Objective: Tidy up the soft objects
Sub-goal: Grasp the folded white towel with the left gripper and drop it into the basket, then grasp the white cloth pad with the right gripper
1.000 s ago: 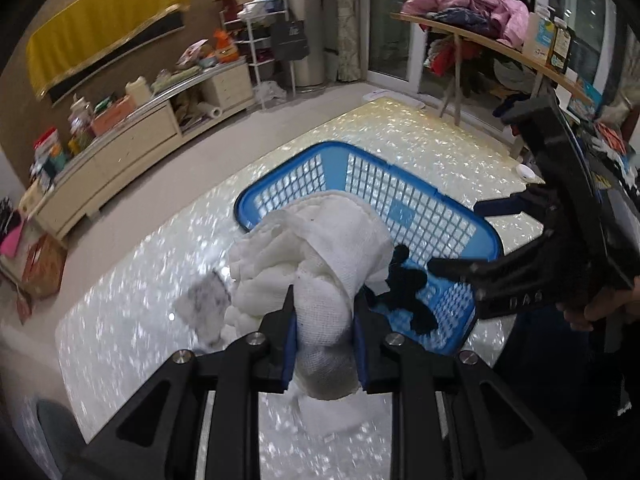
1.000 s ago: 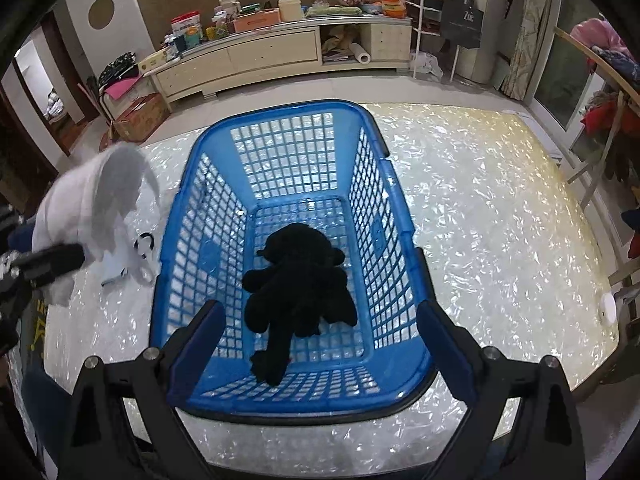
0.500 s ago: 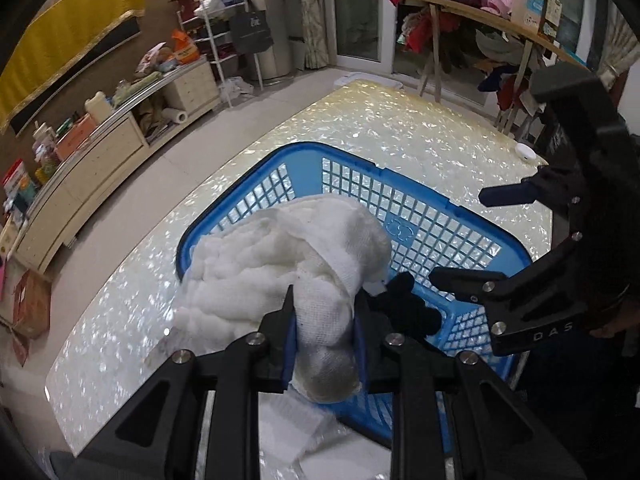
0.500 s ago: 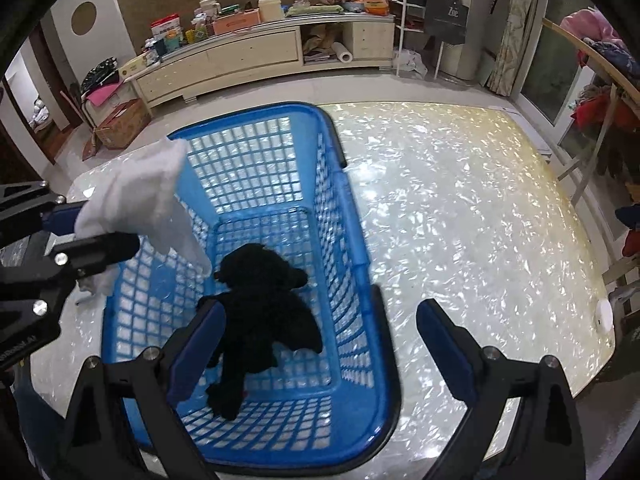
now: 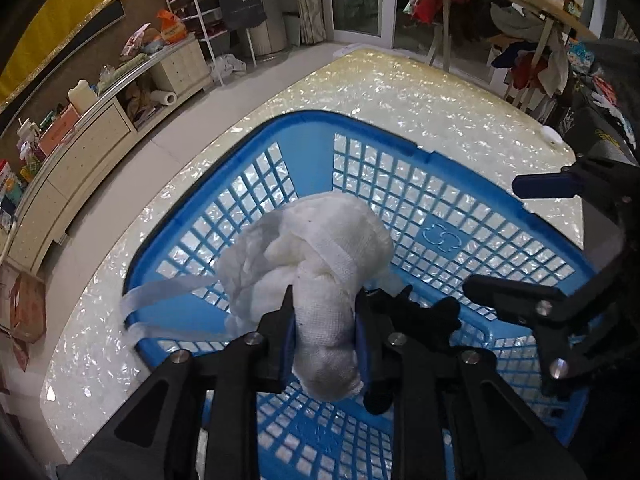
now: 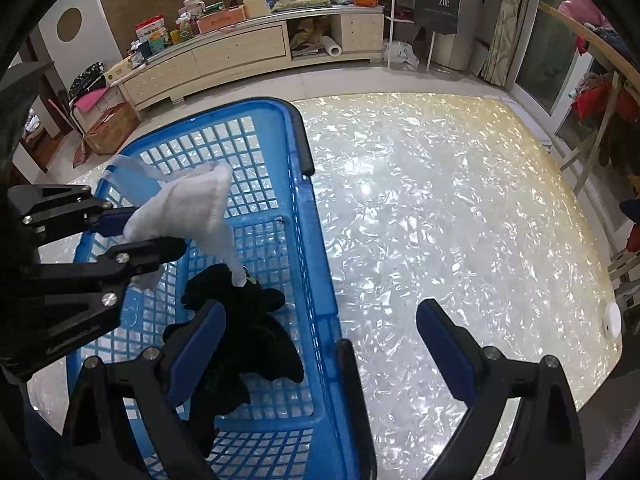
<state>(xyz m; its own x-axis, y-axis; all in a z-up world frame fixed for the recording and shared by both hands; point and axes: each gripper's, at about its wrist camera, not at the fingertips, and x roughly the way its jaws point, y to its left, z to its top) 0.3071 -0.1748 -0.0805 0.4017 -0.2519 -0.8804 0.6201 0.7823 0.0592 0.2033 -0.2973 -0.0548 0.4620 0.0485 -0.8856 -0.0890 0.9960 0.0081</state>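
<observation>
My left gripper [image 5: 325, 320] is shut on a white gauzy cloth bundle [image 5: 320, 256] and holds it above the inside of the blue laundry basket [image 5: 460, 216]. The bundle also shows in the right wrist view [image 6: 188, 204], with a strip hanging down. A black soft toy [image 6: 244, 336] lies on the basket floor [image 6: 276, 412]; part of it shows in the left wrist view [image 5: 416, 316]. My right gripper [image 6: 320, 344] is open and empty, over the basket's right rim [image 6: 316, 240]. It also appears in the left wrist view [image 5: 520, 240].
The basket stands on a shiny pearl-patterned table [image 6: 440, 208]. A small white round object [image 6: 612, 320] lies at the table's right edge. A low cabinet [image 6: 224, 56] with clutter is behind, and a clothes-laden rack [image 5: 500, 12] stands past the table.
My left gripper has carried the white cloth from beside the basket to above its inside. My right gripper has shifted right, from over the basket's middle to its right rim.
</observation>
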